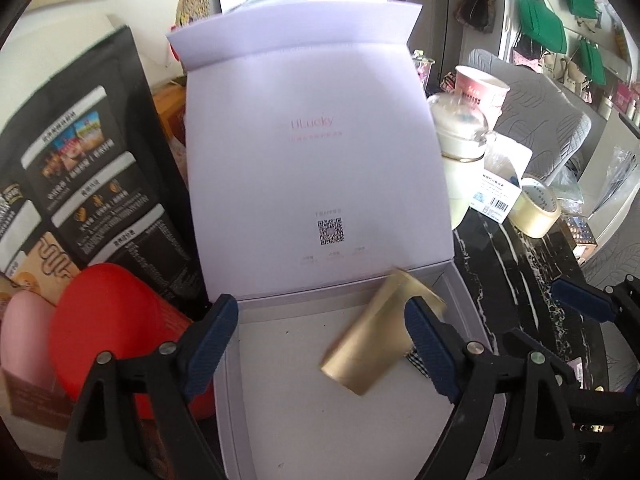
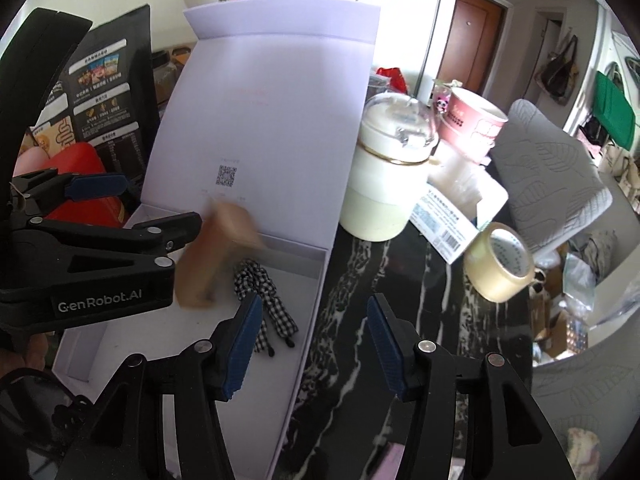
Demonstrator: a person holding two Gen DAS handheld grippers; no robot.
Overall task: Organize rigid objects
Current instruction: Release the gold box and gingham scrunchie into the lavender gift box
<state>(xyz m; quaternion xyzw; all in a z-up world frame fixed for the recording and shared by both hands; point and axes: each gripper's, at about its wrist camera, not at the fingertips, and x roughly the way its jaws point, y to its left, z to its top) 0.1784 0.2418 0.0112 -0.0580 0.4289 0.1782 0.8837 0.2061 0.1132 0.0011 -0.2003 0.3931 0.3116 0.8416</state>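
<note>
A white box (image 1: pixel 280 420) lies open on the dark marble table, its lid (image 1: pixel 312 152) standing upright behind it. A gold cylinder (image 1: pixel 376 340), blurred by motion, is inside the box between my left gripper's (image 1: pixel 320 344) open fingers, not held. It also shows in the right wrist view (image 2: pixel 212 256), beside a black-and-white checked bow (image 2: pixel 260 292) lying in the box. My right gripper (image 2: pixel 312 344) is open and empty over the box's right wall (image 2: pixel 308 320) and the table.
A red container (image 1: pixel 120 320) and a black printed bag (image 1: pixel 92 168) stand left of the box. To the right are a cream lidded cup (image 2: pixel 384 184), a pink paper cup (image 2: pixel 472 120), a small labelled carton (image 2: pixel 452 224) and a roll of clear tape (image 2: pixel 500 264).
</note>
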